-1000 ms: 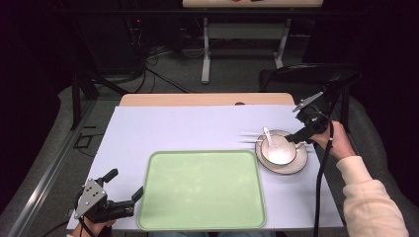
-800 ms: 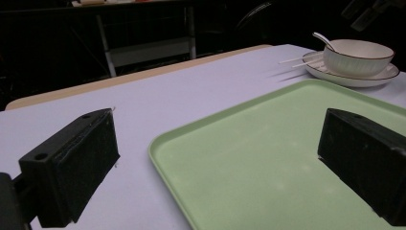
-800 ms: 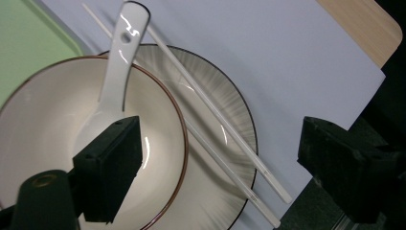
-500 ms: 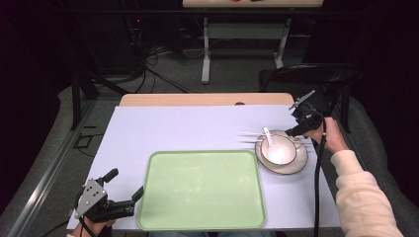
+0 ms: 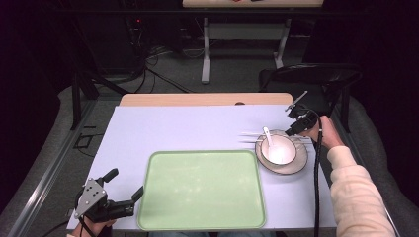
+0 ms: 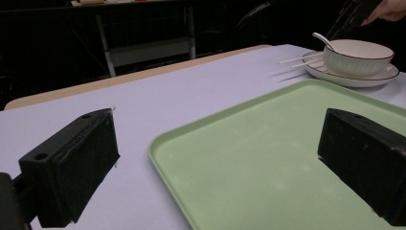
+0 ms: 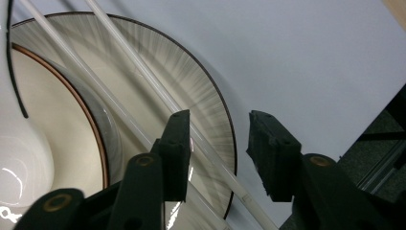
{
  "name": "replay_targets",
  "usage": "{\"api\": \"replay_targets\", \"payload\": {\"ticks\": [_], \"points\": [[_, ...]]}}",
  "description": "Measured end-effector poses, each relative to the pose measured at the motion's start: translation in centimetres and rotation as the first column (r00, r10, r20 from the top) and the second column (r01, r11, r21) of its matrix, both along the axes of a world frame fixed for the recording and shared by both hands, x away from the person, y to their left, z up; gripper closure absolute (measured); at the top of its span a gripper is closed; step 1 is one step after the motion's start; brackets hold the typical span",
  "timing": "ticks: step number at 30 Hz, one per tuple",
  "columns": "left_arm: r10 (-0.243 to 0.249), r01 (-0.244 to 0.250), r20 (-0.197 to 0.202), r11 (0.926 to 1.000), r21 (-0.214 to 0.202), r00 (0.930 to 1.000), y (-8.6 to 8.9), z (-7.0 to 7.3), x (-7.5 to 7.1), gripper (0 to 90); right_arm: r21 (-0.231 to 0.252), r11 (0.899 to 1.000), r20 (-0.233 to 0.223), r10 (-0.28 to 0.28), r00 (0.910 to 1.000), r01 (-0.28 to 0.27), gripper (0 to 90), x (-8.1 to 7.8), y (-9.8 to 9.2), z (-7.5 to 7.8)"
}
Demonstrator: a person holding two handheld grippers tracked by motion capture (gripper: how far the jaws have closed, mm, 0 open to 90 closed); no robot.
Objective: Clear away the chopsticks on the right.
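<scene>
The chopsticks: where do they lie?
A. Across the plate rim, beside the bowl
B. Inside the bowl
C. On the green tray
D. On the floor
A: in the right gripper view, the two white chopsticks lie across the ribbed rim of the plate, next to the bowl, not on the tray.

A lab-type recording space is indicated: dark surround, cable bundles [image 5: 148, 59] on grey floor, bare bench frame [image 5: 242, 29] beyond the left gripper [image 5: 111, 200].
</scene>
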State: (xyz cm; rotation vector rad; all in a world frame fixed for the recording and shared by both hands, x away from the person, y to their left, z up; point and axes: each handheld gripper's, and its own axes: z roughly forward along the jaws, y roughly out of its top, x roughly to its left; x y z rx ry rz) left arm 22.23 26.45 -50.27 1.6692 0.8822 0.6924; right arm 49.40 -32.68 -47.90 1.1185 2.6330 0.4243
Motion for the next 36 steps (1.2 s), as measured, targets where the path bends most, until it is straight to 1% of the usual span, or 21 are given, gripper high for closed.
{"api": "replay_targets", "payload": {"ticks": [2, 3, 6, 7, 8, 11, 14, 17, 18, 19, 20, 24, 26, 27, 29, 31, 32, 33, 34, 35, 36], "points": [[0.002, -0.002, 0.0, 1.0, -0.001, 1.0, 0.0, 0.0, 0.0, 0.0, -0.008, 1.0, -0.02, 0.005, 0.9998, -0.005, 63.1, 0.1, 0.2, -0.3], [0.002, -0.002, -0.001, 1.0, 0.0, 1.0, 0.0, 0.0, 0.0, 0.0, -0.014, 1.0, -0.017, 0.027, 0.9995, -0.027, 63.9, 0.3, 0.2, -0.4], [0.002, -0.002, -0.001, 1.0, 0.0, 1.0, 0.0, 0.0, 0.0, 0.0, -0.017, 0.999, -0.028, 0.043, 0.9987, -0.044, 65.8, 0.5, 0.4, -0.7], [0.003, -0.003, -0.001, 1.0, -0.001, 1.0, 0.0, 0.0, 0.0, 0.0, -0.013, 0.999, -0.041, 0.035, 0.9985, -0.036, 66.2, 0.4, 0.5, -0.9], [0.003, -0.003, -0.001, 1.0, -0.001, 1.0, 0.0, 0.0, 0.0, 0.0, -0.017, 0.999, -0.05, 0.043, 0.9979, -0.043, 66.6, 0.5, 0.6, -1.0], [0.005, -0.005, 0.0, 1.0, -0.001, 1.0, 0.0, 0.0, 0.0, 0.0, -0.005, 0.998, -0.055, 0.06, 0.9967, -0.06, 67.1, 0.6, 0.6, -1.3], [0.004, -0.004, 0.0, 1.0, -0.001, 1.0, 0.0, 0.0, 0.0, 0.0, -0.008, 0.996, -0.058, 0.087, 0.9945, -0.088, 67.7, 0.8, 0.6, -1.6], [0.005, -0.005, 0.0, 1.0, -0.001, 1.0, 0.0, 0.0, 0.0, 0.0, -0.009, 0.996, -0.065, 0.093, 0.9935, -0.094, 71.7, 0.8, 0.6, -1.8], [0.005, -0.005, 0.0, 1.0, -0.001, 1.0, 0.0, 0.0, 0.0, 0.0, -0.018, 0.994, -0.067, 0.106, 0.9921, -0.108, 72.6, 0.8, 0.7, -1.9], [0.004, -0.004, 0.0, 1.0, -0.001, 1.0, 0.0, 0.0, 0.0, 0.0, -0.018, 0.995, -0.074, 0.098, 0.9924, -0.099, 73.5, 0.7, 0.7, -2.0], [0.004, -0.004, 0.0, 1.0, -0.001, 1.0, 0.0, 0.0, 0.0, 0.0, -0.027, 0.993, -0.068, 0.113, 0.9912, -0.115, 74.4, 0.8, 0.7, -2.1], [0.004, -0.004, 0.001, 1.0, -0.001, 1.0, 0.0, 0.0, 0.0, 0.0, -0.035, 0.992, -0.056, 0.119, 0.9914, -0.121, 78.4, 0.7, 0.8, -2.3], [0.004, -0.004, 0.001, 1.0, -0.001, 1.0, 0.0, 0.0, 0.0, 0.0, -0.034, 0.99, -0.05, 0.134, 0.9898, -0.135, 82.2, 0.7, 0.8, -2.3], [0.005, -0.005, 0.0, 1.0, -0.001, 1.0, 0.0, 0.0, 0.0, 0.0, -0.04, 0.991, -0.045, 0.126, 0.9909, -0.128, 82.8, 0.5, 0.9, -2.2], [0.005, -0.005, 0.0, 1.0, -0.001, 1.0, 0.0, 0.0, 0.0, 0.0, -0.027, 0.99, -0.01, 0.135, 0.9908, -0.135, 83.4, 0.5, 0.8, -1.9], [0.003, -0.003, 0.001, 1.0, -0.001, 1.0, 0.0, 0.0, 0.0, 0.0, -0.036, 0.991, 0.004, 0.133, 0.9911, -0.133, 83.6, 0.3, 0.7, -1.6], [0.003, -0.003, 0.001, 1.0, -0.001, 1.0, 0.0, 0.0, 0.0, 0.0, -0.037, 0.991, 0.003, 0.126, 0.992, -0.126, 83.6, 0.2, 0.7, -1.5], [0.003, -0.003, 0.001, 1.0, -0.001, 1.0, 0.0, 0.0, 0.0, 0.0, -0.041, 0.99, 0.01, 0.132, 0.9911, -0.132, 83.6, 0.1, 0.7, -1.3], [0.003, -0.003, 0.001, 1.0, -0.001, 1.0, 0.0, 0.0, 0.0, 0.0, -0.041, 0.993, 0.015, 0.114, 0.9934, -0.113, 83.7, -0.1, 0.8, -1.0], [0.004, -0.004, 0.002, 1.0, -0.005, 1.0, 0.0, 0.0, 0.0, 0.0, -0.049, 0.991, 0.023, 0.128, 0.9916, -0.126, 83.7, -0.1, 0.8, -0.8], [0.003, -0.003, 0.001, 1.0, 0.0, 1.0, 0.0, 0.0, 0.0, 0.0, -0.05, 0.992, 0.031, 0.119, 0.9924, -0.118, 83.7, -0.4, 0.9, -0.5]]}}
